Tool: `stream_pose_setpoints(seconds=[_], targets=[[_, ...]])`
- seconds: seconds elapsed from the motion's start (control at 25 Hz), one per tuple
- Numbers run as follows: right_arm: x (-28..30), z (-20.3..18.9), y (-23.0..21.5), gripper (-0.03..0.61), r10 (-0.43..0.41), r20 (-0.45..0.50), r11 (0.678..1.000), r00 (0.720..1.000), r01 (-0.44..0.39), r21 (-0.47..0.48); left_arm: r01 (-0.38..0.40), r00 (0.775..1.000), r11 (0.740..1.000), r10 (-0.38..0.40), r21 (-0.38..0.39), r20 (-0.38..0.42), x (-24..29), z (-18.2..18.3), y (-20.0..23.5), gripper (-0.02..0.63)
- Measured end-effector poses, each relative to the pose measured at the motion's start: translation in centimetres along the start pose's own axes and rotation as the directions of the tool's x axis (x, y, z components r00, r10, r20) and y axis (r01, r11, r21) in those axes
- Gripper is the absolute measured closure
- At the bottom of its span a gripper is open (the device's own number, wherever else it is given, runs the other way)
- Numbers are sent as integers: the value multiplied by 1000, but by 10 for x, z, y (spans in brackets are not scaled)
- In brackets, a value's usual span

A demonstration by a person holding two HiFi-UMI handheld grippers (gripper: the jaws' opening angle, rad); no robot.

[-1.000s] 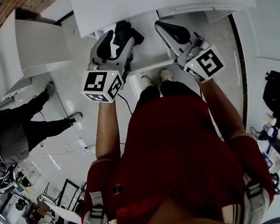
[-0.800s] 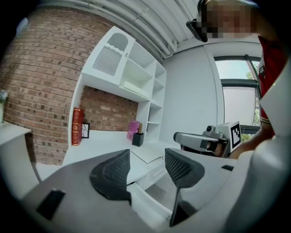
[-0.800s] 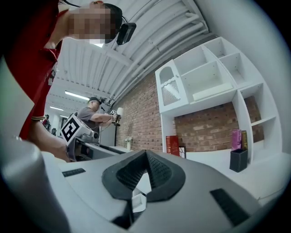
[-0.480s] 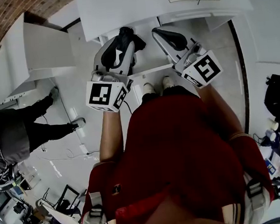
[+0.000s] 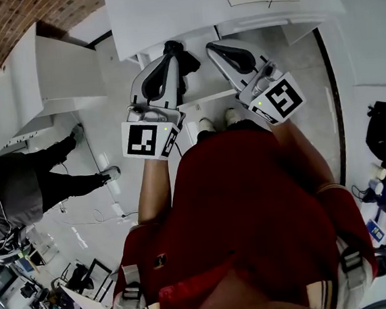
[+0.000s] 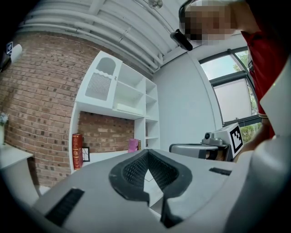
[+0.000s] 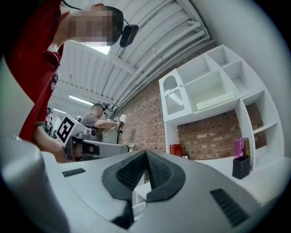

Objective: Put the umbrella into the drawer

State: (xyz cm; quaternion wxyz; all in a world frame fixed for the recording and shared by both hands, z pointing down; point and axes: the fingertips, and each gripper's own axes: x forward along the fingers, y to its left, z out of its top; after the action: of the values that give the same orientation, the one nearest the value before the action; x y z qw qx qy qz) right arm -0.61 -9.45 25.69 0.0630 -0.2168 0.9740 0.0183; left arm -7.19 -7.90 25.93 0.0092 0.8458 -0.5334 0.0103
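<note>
The black umbrella (image 5: pixel 182 58) lies in the open white drawer (image 5: pixel 204 97) under the table, partly hidden behind my left gripper (image 5: pixel 163 59). That gripper hangs just above and left of the umbrella. Its jaws have just been closing, and in the left gripper view the left gripper (image 6: pixel 146 154) is shut with nothing between the pads. My right gripper (image 5: pixel 215 47) hovers over the drawer's right side, clear of the umbrella. In the right gripper view the right gripper (image 7: pixel 146 155) is shut as well and holds nothing.
A white tabletop (image 5: pixel 165 10) stands above the drawer and a white cabinet (image 5: pixel 42 70) to its left. A person in dark clothes (image 5: pixel 19 187) stands on the floor at the left. White shelving (image 6: pixel 120 98) covers a brick wall, with a red book (image 6: pixel 77 150).
Both grippers have risen away from the drawer. The left gripper's jaws, open around the umbrella a second ago, are now shut and empty; the umbrella stays in the drawer.
</note>
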Motion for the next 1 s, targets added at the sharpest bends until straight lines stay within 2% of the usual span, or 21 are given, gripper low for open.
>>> stream_pose_setpoints(seconds=[0.2,1.0], targets=[[-4,3,1,581,0,4,1000,1000,0,-5,-4,1000,1000,4,8,20,-5,5,-3,607],[-11,0,0,581,-9,-19,1000,1000,9,-23,-37,999,999,37,-8,13,-16,1,8,607]])
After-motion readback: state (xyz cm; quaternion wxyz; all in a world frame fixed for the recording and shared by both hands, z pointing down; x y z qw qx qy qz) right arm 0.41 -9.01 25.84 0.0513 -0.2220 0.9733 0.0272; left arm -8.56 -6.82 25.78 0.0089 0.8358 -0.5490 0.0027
